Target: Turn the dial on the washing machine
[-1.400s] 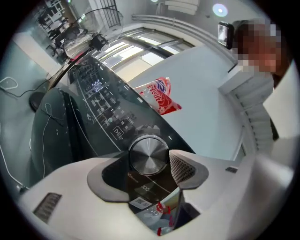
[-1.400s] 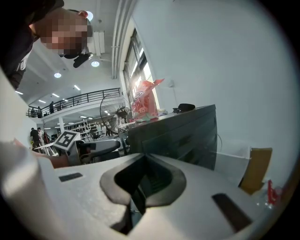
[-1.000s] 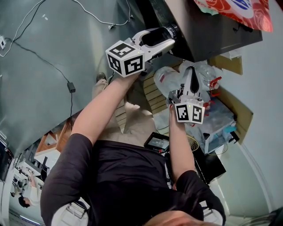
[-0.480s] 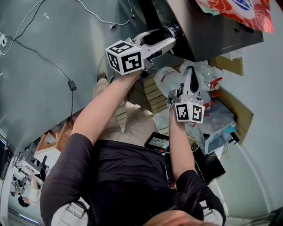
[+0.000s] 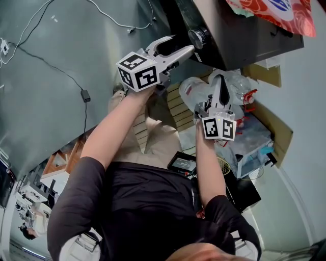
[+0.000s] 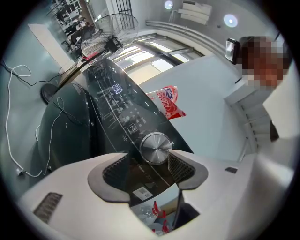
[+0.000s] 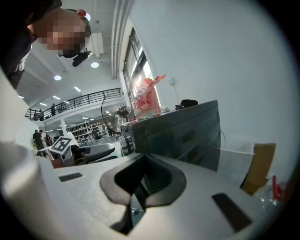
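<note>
The washing machine's dark control panel point(image 5: 239, 38) carries a round silver dial point(image 5: 197, 37). My left gripper point(image 5: 179, 45) hangs a short way in front of the dial, open and holding nothing. In the left gripper view the dial point(image 6: 156, 147) stands just beyond the spread pads of the left gripper point(image 6: 149, 165), nearer the right-hand pad, and I cannot tell whether that pad touches it. My right gripper point(image 5: 220, 81) is lower down, beside the machine, shut and empty. In its own view the right gripper point(image 7: 140, 190) points along the machine's dark side point(image 7: 187, 136).
A red and white bag point(image 5: 275, 12) lies on top of the machine. Crumpled plastic bags point(image 5: 196, 94), a clear box point(image 5: 249, 153) and cardboard point(image 5: 277, 130) crowd the floor under the right gripper. A cable with an adapter point(image 5: 84, 96) runs over the grey floor at the left.
My left gripper has drawn back from the dial, down and to the left; earlier its jaws reached round the dial. The right gripper has stayed put.
</note>
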Demonstrator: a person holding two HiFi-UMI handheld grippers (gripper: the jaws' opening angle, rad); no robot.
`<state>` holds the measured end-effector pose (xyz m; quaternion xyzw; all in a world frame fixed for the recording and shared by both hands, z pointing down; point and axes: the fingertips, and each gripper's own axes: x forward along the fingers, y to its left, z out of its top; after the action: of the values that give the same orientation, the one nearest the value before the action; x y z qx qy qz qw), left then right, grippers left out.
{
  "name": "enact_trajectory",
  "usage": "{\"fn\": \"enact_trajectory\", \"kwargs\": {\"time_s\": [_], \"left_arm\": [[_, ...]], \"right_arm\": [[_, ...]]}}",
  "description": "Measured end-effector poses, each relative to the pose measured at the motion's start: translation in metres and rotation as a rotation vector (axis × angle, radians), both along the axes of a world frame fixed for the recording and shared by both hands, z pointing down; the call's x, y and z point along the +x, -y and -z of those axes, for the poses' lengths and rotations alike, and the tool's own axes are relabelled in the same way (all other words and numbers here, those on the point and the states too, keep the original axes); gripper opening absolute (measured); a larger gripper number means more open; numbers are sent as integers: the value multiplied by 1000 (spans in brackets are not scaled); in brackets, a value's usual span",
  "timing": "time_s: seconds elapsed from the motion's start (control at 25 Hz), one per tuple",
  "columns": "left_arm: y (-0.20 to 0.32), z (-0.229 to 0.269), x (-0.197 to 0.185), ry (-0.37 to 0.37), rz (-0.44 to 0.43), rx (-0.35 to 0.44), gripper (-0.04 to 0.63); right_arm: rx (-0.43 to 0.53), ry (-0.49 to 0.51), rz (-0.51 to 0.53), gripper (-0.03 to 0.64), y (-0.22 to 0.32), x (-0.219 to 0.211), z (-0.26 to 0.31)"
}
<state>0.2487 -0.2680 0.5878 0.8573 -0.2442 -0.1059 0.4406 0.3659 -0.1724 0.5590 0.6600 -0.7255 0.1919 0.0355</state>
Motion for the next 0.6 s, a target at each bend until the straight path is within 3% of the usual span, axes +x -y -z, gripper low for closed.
{"fn": "enact_trajectory", "kwargs": {"time_s": [0.16, 0.44, 0.6], "left_arm": [[-8, 4, -24, 71, -8, 90, 209], [-31, 62, -59, 224, -64, 426, 105], [-43, 98, -81, 276, -54, 552, 28]], "right_arm": [[14, -8, 4, 3, 2, -9, 4], [60, -36, -14, 3, -7, -32, 34], [101, -71, -40, 3, -18, -49, 56]]}}
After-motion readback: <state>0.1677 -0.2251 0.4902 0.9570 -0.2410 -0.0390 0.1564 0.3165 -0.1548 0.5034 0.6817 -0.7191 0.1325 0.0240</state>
